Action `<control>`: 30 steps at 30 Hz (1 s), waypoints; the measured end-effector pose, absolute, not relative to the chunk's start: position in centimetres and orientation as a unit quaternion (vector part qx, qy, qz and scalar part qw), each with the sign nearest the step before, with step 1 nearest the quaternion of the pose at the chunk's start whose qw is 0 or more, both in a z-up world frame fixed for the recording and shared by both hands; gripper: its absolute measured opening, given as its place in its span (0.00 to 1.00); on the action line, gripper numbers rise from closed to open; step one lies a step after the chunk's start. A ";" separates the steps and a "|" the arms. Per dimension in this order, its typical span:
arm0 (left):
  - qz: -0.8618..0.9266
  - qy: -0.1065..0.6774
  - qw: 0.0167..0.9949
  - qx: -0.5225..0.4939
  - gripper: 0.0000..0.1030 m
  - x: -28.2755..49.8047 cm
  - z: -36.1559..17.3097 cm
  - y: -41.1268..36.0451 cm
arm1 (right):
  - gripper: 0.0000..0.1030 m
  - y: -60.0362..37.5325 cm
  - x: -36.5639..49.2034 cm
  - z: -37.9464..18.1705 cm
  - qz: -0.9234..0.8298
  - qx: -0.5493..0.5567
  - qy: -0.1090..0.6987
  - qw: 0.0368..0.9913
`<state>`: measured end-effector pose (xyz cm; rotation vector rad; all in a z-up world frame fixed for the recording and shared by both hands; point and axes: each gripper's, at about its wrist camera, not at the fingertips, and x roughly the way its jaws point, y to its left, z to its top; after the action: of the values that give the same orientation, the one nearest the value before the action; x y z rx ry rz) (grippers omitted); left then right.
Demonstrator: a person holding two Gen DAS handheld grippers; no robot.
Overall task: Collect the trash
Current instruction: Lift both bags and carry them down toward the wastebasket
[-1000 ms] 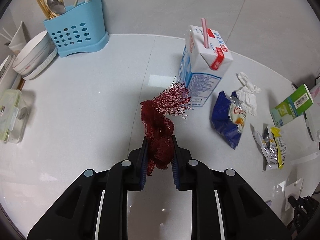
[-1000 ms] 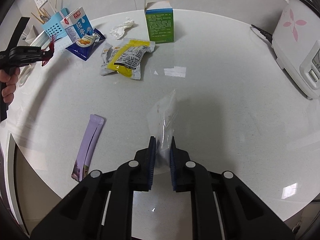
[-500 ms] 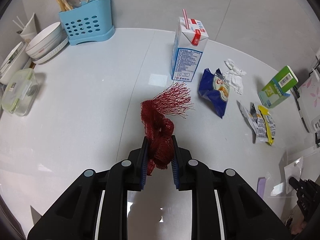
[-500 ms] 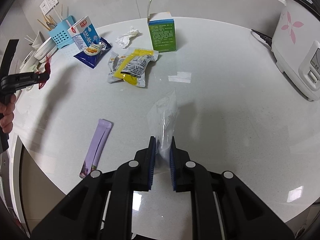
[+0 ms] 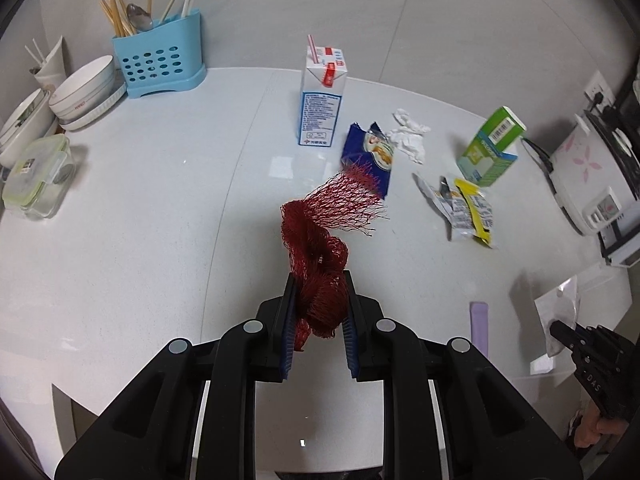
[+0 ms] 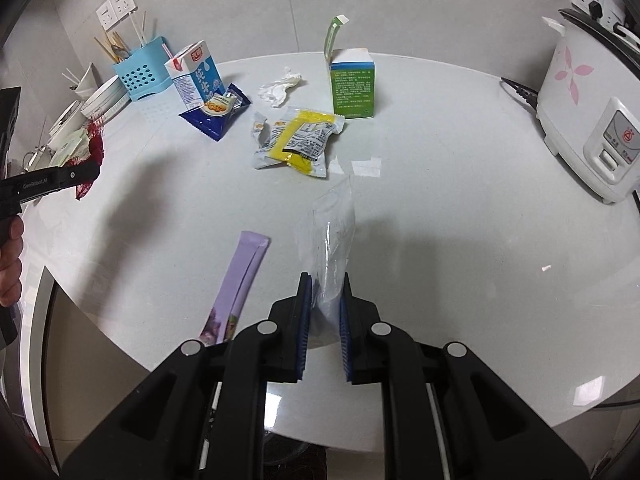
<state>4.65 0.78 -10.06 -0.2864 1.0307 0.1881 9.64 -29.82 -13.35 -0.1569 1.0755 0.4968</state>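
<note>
A: What have the left tongs [image 5: 318, 308] got?

B: They are clamped on a red net [image 5: 320, 256], a bunched mesh bag. Its crumpled part sits between the blue pads in the lower middle of the frame, and a looser, frayed end fans out toward the upper right. It hangs clear above the white worktop [image 5: 140, 208].

A: And the right tongs [image 6: 323, 312]?

B: Closed on a clear bag [image 6: 330, 236], a thin see-through plastic pouch, wrinkled and standing up from the pads at the lower centre of that view, lifted off the worktop.

A: What lies nearest beyond it?

B: A lilac sachet [image 6: 236, 284], long and flat, just left of the tongs near the worktop's edge. Farther up, at mid-frame, a torn silver and yellow wrapper [image 6: 298, 142] lies flat.

A: Behind that?

B: A green carton [image 6: 354, 84] with its flap raised stands upright. To its left lies a crumpled white tissue [image 6: 280, 86], then a blue snack packet [image 6: 216, 114] touching the foot of a milk carton [image 6: 196, 76] that has a straw in it.

A: And at the edges?

B: At the upper left a blue cutlery holder [image 6: 140, 76] with bowls beside it; on the right a white rice cooker [image 6: 588, 116]. At the far left edge the other tongs show with the red net, a hand [image 6: 10, 264] below them.
</note>
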 end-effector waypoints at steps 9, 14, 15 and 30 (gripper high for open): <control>0.063 0.492 0.860 -0.120 0.18 -0.1 -9.8 0.1 | 0.12 -28.5 5.6 -12.1 0.215 -0.072 0.497 0.838; 0.047 0.498 0.857 -0.122 0.18 -3.0 -9.9 0.0 | 0.12 -27.9 3.0 -11.1 0.207 -0.065 0.488 0.845; 0.044 0.498 0.857 -0.121 0.18 -3.5 -9.9 0.0 | 0.12 -27.7 2.4 -10.9 0.208 -0.063 0.488 0.846; 0.001 0.504 0.857 -0.106 0.18 -10.9 -10.5 -1.7 | 0.12 -26.8 -5.9 -10.1 0.199 -0.034 0.480 0.854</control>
<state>-10.92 -1.69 -10.49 -0.2221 1.0589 0.0022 -5.89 -26.81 -10.13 -0.0710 1.0089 0.4188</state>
